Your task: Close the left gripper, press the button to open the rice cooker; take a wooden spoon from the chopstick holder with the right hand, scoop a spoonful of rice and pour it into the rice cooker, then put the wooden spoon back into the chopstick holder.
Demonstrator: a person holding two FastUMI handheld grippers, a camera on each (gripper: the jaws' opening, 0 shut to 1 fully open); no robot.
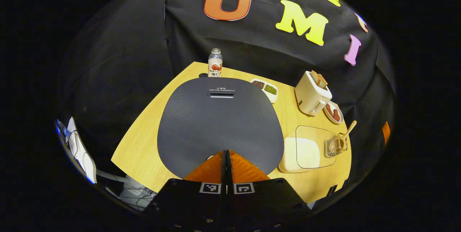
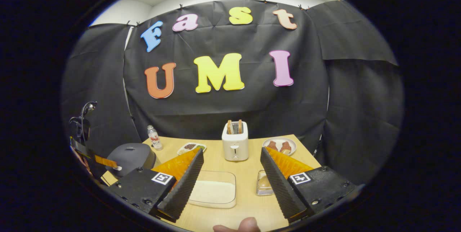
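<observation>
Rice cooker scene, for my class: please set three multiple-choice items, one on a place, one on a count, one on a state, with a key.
1. Where does the wooden spoon stand?
A. in the chopstick holder
B. in the rice container
C. on the rice cooker

2. How many bread slices are in the toaster?
A. none
B. two
C. four

3. How is the rice cooker lid?
A. removed
B. open
C. closed

Key: 1 A, its handle rises from the clear holder beside the rice. 2 B, two slices poke from the slots. 3 C, the lid lies flat under the shut left gripper.
</observation>
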